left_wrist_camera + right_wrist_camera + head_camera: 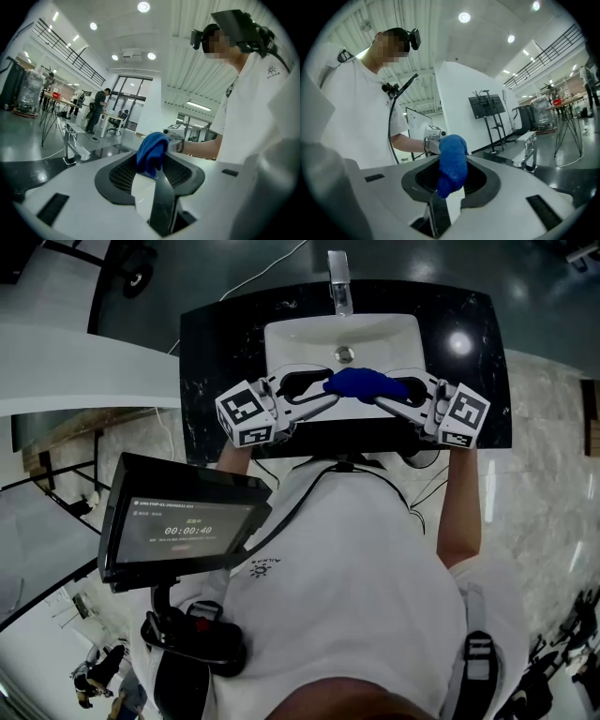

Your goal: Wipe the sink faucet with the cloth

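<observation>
A bunched blue cloth [361, 383] hangs over the white sink [291, 338], between my two grippers, which point at each other from either side. My right gripper [386, 397] is shut on the cloth [452, 161], which droops between its fingers. My left gripper [330, 395] still has the cloth [152, 152] at its tips, but its jaws stand a little apart and do not press on it. The chrome faucet [339, 277] rises at the far rim of the sink, apart from both grippers. It also shows as a small faucet [71, 140] at the left, and as the faucet [528, 150] at the right.
The sink is set in a black marble counter [216, 343]. A drain [344, 354] lies just beyond the cloth. A dark screen [183, 521] hangs at the person's chest. People and tables [101, 112] stand far off in the hall.
</observation>
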### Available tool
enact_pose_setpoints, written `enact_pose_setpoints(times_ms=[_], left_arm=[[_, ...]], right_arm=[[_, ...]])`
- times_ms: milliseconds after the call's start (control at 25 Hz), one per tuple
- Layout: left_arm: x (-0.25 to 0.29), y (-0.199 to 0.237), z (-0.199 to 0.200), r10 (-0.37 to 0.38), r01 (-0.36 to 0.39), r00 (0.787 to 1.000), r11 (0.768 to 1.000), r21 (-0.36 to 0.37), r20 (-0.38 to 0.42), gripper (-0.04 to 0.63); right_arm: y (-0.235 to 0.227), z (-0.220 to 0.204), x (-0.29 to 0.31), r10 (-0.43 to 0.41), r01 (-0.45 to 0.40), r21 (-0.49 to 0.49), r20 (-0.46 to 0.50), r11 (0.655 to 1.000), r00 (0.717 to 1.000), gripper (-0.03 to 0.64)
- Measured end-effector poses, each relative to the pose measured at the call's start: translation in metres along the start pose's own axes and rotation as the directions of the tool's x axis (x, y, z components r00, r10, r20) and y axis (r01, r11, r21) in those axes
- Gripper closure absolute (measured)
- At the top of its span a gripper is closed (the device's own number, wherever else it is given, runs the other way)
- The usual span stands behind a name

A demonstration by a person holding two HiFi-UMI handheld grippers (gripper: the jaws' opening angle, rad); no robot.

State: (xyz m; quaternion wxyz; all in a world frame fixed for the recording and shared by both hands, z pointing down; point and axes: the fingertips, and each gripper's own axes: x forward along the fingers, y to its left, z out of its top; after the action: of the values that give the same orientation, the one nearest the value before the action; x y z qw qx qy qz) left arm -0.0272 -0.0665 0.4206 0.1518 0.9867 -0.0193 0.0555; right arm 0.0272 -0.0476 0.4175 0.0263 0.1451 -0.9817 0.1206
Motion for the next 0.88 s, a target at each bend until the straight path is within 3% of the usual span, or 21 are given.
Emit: enact_pose_setpoints(times_ms=[160,280,320,440,680,880], left_arm=[[-0.002,0.021,-0.01,0.08,-0.08,0.997,0.996,-0.026,-0.009,0.443],[0.0,0.035,-0.015,0.141,-0.141,0.99,0.989,-0.034,-0.008,0.445],[0.001,0.039,-0.017,0.168,-0.168,0.986,0.985,-0.032,-0.009,0.449],[0.001,0.056,-0.023,0.26,-0.26,0.966,0.965,-0.034,-0.012,0.594],[0.002,0.073,-0.028,0.339,-0.339,0.941,0.94,-0.041,-0.012,0.594],[-0.009,0.084,-0.045,0.391,-0.391,0.92,0.918,-0.067,-0.022,0.594]], right_arm=[[-0.019,-0.002,-0.033,-0.168,0.168,0.008,0.025,0.986,0.986,0.515],[-0.038,-0.011,-0.062,-0.337,0.337,0.022,0.047,0.941,0.94,0.515],[-0.043,-0.015,-0.073,-0.398,0.396,0.029,0.054,0.918,0.916,0.515],[-0.058,-0.03,-0.107,-0.568,0.565,0.062,0.067,0.823,0.82,0.515],[-0.077,-0.072,-0.168,-0.786,0.779,0.119,0.023,0.616,0.618,0.515],[-0.095,-0.108,-0.197,-0.868,0.86,0.149,-0.019,0.488,0.496,0.515]])
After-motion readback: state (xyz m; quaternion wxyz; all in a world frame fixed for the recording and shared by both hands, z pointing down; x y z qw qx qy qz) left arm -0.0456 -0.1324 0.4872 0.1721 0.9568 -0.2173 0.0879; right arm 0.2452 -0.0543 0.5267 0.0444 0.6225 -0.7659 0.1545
